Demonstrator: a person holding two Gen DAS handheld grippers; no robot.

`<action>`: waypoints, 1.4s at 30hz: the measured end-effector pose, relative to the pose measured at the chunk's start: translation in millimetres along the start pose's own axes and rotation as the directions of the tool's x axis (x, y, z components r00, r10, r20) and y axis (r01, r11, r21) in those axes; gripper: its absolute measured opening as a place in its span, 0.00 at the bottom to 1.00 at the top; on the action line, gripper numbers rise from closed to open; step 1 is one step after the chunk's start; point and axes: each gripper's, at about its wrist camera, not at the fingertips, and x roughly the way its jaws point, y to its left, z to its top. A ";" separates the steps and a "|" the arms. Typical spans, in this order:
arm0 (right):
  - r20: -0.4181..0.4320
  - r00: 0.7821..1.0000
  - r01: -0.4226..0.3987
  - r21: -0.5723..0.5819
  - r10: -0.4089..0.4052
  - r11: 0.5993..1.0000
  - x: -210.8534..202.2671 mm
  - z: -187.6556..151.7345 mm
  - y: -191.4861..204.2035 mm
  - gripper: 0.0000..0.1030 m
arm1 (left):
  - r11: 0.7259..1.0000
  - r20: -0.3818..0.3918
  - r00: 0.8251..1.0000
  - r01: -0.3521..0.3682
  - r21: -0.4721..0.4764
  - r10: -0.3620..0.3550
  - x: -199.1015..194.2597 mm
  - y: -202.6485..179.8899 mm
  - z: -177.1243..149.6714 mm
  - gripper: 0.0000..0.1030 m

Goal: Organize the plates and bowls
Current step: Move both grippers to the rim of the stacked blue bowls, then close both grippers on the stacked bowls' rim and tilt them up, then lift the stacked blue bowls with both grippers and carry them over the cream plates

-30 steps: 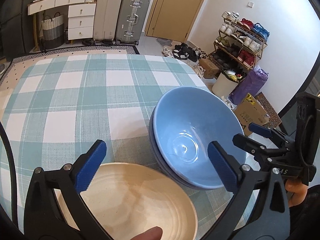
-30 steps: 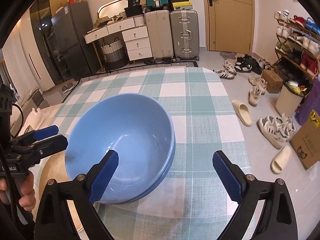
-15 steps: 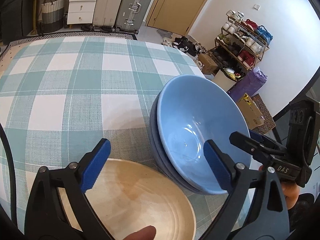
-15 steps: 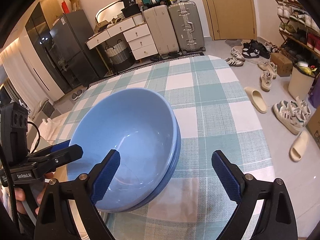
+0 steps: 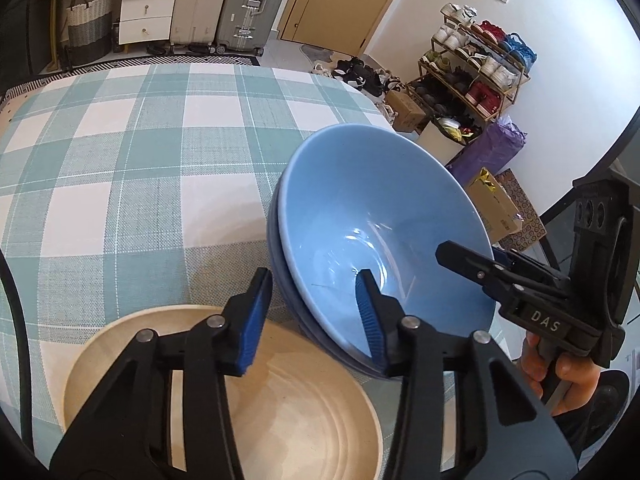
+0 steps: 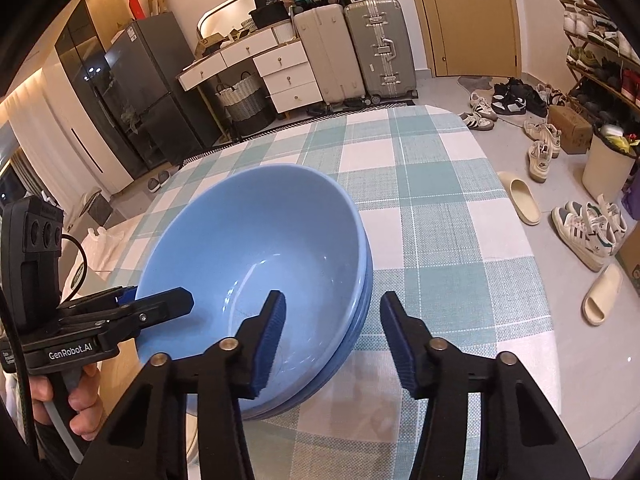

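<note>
A stack of light blue bowls sits on the checked tablecloth, next to a beige plate below my left gripper. My left gripper straddles the stack's near rim, one blue pad outside and one inside. Its jaws are closing, and I see no pad pressing. My right gripper straddles the opposite rim in the same way, jaws closing, pads apart from the wall. Each gripper also shows in the other's view: the right gripper and the left gripper, each held by a hand.
The table's rounded right edge drops to a floor with slippers and sneakers. A shoe rack and boxes stand beyond. Suitcases, white drawers and a dark fridge line the far wall.
Both grippers' jaws have narrowed from wide open to a small gap around the blue bowls' rim. My left gripper has sunk closer to the bowls and the plate.
</note>
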 end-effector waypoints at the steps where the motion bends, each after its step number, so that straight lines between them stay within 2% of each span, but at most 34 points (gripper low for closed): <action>1: -0.002 1.000 0.003 -0.003 -0.003 1.000 0.4 0.2 0.2 0.40 | 1.000 -0.001 1.000 0.005 0.001 -0.005 -0.9 -1.3 -0.5 0.35; 3: -0.002 1.000 0.013 -0.009 -0.013 1.000 0.1 0.0 0.8 0.33 | 1.000 -0.001 1.000 -0.009 0.009 0.009 -1.7 -3.1 -0.8 0.34; 6: 0.001 1.000 0.024 -0.013 -0.024 1.000 -0.1 -0.5 1.5 0.32 | 1.000 0.001 1.000 -0.024 0.020 0.024 -2.0 -5.6 -0.9 0.33; 9: -0.001 1.000 0.026 -0.014 -0.026 1.000 -0.4 -0.7 1.7 0.31 | 0.998 -0.002 0.999 -0.043 0.039 0.043 -3.0 -8.6 -1.5 0.32; 22: 0.011 0.999 0.038 -0.021 -0.038 0.999 -12.8 -0.5 4.0 0.31 | 0.998 0.018 0.999 -0.038 0.055 0.037 -15.1 -13.3 -1.9 0.32; 42: 0.079 0.996 0.053 -0.066 -0.048 0.996 -58.7 2.6 27.6 0.31 | 0.994 0.114 0.993 -0.048 0.100 0.037 -80.1 -39.7 -8.7 0.32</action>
